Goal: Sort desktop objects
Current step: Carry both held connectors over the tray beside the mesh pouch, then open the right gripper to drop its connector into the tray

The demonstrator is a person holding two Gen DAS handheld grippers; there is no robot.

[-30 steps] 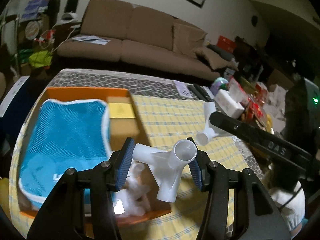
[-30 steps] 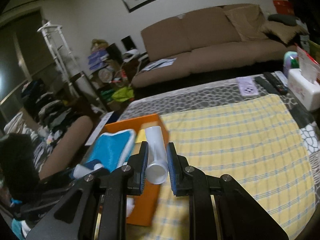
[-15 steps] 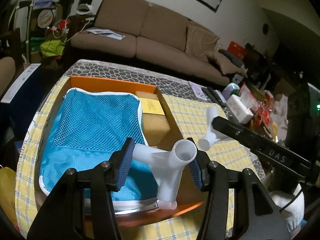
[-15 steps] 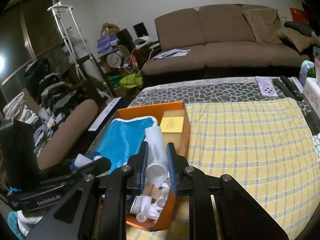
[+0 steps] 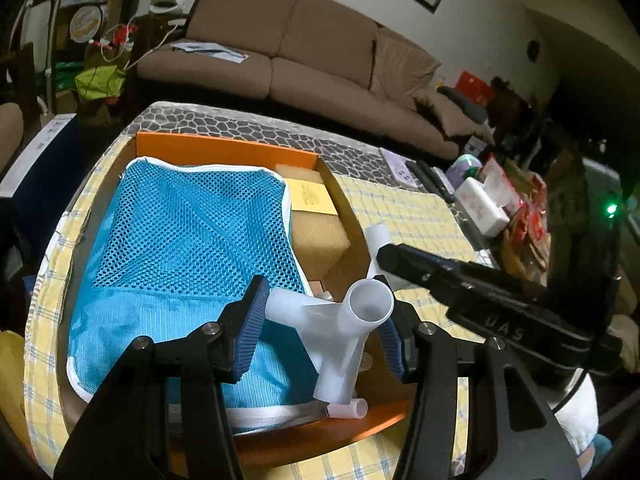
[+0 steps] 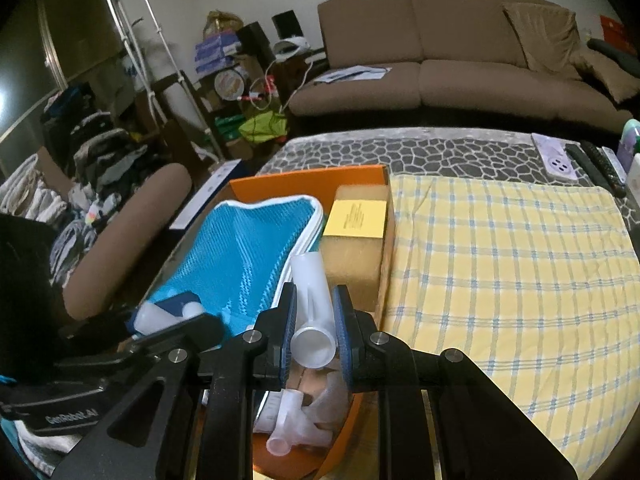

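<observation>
My left gripper (image 5: 320, 330) is shut on a white three-way pipe connector (image 5: 340, 328) and holds it above the orange box (image 5: 224, 146), over the blue mesh pouch (image 5: 188, 236). My right gripper (image 6: 314, 330) is shut on a white pipe connector (image 6: 312, 308) and holds it above the near end of the orange box (image 6: 312, 178), where several more white connectors (image 6: 298, 420) lie. The right gripper also shows in the left wrist view (image 5: 460, 280), just right of the box.
The box also holds a tan foam block with a yellow label (image 6: 356, 236). A yellow plaid cloth (image 6: 500, 280) covers the table to the right. Remotes (image 6: 592, 164), a tissue box (image 5: 480, 204) and snack packs stand at the far right edge. A brown sofa (image 6: 460, 60) is behind.
Both grippers have moved left with their connectors, from over the plaid cloth to over the orange box. The jaws have stayed shut.
</observation>
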